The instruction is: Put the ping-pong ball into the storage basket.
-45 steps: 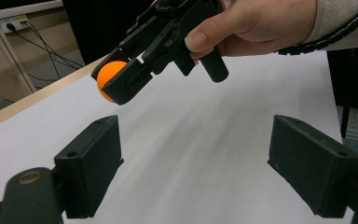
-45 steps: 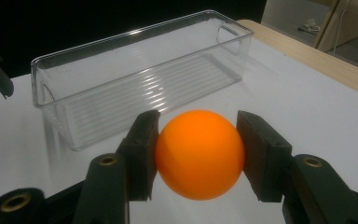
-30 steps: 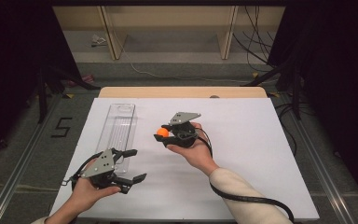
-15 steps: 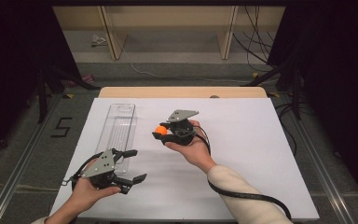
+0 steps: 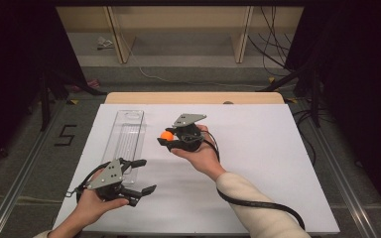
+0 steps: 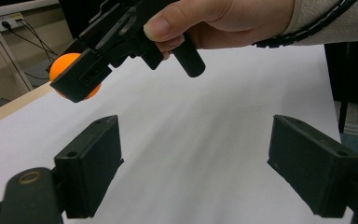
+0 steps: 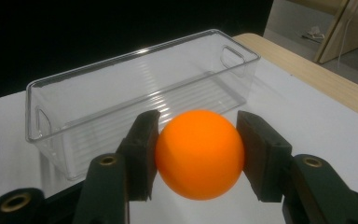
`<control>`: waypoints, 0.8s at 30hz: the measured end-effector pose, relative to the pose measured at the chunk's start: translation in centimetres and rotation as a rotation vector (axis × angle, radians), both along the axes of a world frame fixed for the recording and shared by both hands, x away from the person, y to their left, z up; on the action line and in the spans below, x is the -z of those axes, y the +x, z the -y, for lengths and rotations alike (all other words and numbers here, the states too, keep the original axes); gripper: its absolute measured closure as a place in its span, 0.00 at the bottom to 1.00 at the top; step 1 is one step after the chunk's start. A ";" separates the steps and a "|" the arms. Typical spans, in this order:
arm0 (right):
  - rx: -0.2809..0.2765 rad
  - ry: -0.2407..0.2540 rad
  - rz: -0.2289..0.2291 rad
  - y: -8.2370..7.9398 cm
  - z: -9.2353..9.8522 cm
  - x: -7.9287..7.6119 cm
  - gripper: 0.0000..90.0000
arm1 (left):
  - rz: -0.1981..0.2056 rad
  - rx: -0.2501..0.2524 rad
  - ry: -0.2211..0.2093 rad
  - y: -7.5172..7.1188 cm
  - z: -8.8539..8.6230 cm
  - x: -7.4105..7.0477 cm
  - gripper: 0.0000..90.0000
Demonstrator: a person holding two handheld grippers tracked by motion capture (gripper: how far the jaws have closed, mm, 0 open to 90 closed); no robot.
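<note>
Above the white table (image 5: 258,163), near its middle, the right gripper (image 5: 166,139) is held up in the person's right hand (image 5: 202,153), its jaws clamped on an orange ball (image 5: 166,135). Seen along that gripper's own jaws, the ball (image 7: 199,153) sits squarely between the two black pads, one pressing on each side, and it hangs clear of the table surface. Just beyond it lies a clear plastic bin (image 7: 135,93), long and narrow, open at the top, standing upright on the white surface with a handle cut-out at each end. From the high view the bin (image 5: 125,136) lies lengthwise along the left part of the table, and the ball is just beside its right wall, at about its mid-length, not over it. Nearer the front edge on the left, the left gripper (image 5: 141,176) rests in the person's left hand (image 5: 96,203), low over the table just in front of the bin's near end. Its jaws stand wide apart with nothing between them; in its own view the two black pads (image 6: 93,163) frame bare white tabletop, and the right gripper with the ball (image 6: 72,70) shows farther off, up at the left. A black cable (image 5: 258,203) trails from the right gripper along the cream sleeve (image 5: 248,198).
</note>
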State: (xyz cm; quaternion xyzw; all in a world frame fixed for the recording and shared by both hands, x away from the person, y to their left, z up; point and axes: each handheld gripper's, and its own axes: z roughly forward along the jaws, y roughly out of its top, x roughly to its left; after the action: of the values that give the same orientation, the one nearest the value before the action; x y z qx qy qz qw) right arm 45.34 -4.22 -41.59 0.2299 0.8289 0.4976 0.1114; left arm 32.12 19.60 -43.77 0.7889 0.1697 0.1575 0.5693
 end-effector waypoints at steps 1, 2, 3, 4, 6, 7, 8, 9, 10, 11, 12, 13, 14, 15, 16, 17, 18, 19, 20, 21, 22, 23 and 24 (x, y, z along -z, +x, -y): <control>0.000 0.000 0.001 0.0 -0.1 0.0 0.57 | 0.001 0.000 0.000 0.0 0.0 0.0 0.19; 0.000 0.002 0.000 0.1 -0.1 0.0 0.57 | 0.001 0.000 0.000 0.0 0.0 0.0 0.19; 0.000 0.002 -0.001 0.1 -0.2 -0.1 0.57 | 0.001 0.000 0.001 0.0 0.0 0.0 0.19; 0.000 0.002 -0.002 0.1 -0.3 -0.1 0.57 | 0.001 0.000 0.002 0.0 0.0 0.0 0.19; -0.001 0.007 -0.002 0.2 -0.4 -0.1 0.57 | 0.001 0.001 0.003 0.0 0.0 0.0 0.19; -0.001 0.007 -0.002 0.3 -0.4 -0.2 0.57 | 0.001 0.001 0.004 0.0 0.0 0.0 0.19; -0.002 0.006 -0.004 0.3 -0.5 -0.2 0.57 | 0.002 0.001 0.005 0.0 0.0 0.0 0.19; -0.003 0.006 -0.003 0.3 -0.5 -0.2 0.57 | 0.002 0.002 0.006 0.0 0.0 0.0 0.19; -0.003 0.006 -0.001 0.3 -0.6 -0.2 0.57 | 0.003 0.002 0.006 0.0 0.0 0.0 0.19; -0.004 0.008 -0.002 0.4 -0.6 -0.2 0.57 | 0.005 0.002 0.007 0.0 0.0 0.0 0.19; -0.003 0.009 -0.004 0.4 -0.7 -0.3 0.57 | 0.007 0.002 0.006 0.0 0.0 0.0 0.19; -0.005 0.007 -0.003 0.4 -0.8 -0.3 0.57 | 0.011 0.004 0.009 0.0 0.0 0.0 0.19; -0.006 0.007 -0.001 0.5 -0.8 -0.3 0.57 | 0.011 0.005 0.011 0.0 0.0 0.0 0.19; -0.006 0.005 0.000 0.5 -0.9 -0.3 0.57 | 0.012 0.006 0.012 0.0 0.0 0.0 0.19; -0.007 0.008 -0.001 0.5 -0.9 -0.3 0.57 | 0.013 0.006 0.012 0.0 0.1 0.0 0.19; -0.008 0.009 -0.002 0.5 -1.0 -0.4 0.57 | 0.012 0.004 0.011 0.0 0.1 0.0 0.19; -0.009 0.008 -0.002 0.5 -1.0 -0.4 0.57 | 0.012 0.004 0.012 0.0 0.1 0.0 0.19; -0.009 0.007 -0.002 0.5 -1.1 -0.4 0.57 | 0.013 0.005 0.013 0.0 0.1 0.0 0.19; -0.011 0.007 -0.001 0.6 -1.2 -0.4 0.57 | 0.013 0.006 0.015 0.0 0.1 0.0 0.19; -0.012 0.006 -0.002 0.6 -1.2 -0.4 0.57 | 0.013 0.007 0.017 0.0 0.1 0.1 0.19; -0.013 0.007 -0.002 0.6 -1.2 -0.4 0.57 | 0.012 0.007 0.020 0.0 0.1 0.1 0.19; -0.013 0.005 -0.003 0.6 -1.3 -0.4 0.57 | 0.013 0.008 0.022 0.0 0.1 0.1 0.19; -0.013 0.006 -0.003 0.6 -1.3 -0.4 0.57 | 0.013 0.008 0.022 0.0 0.1 0.1 0.19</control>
State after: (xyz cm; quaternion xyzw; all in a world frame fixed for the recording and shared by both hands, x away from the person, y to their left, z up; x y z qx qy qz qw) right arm 45.99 -2.93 -41.16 0.2255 0.8292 0.5004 0.1063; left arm 32.07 19.49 -43.85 0.7947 0.1614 0.1621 0.5623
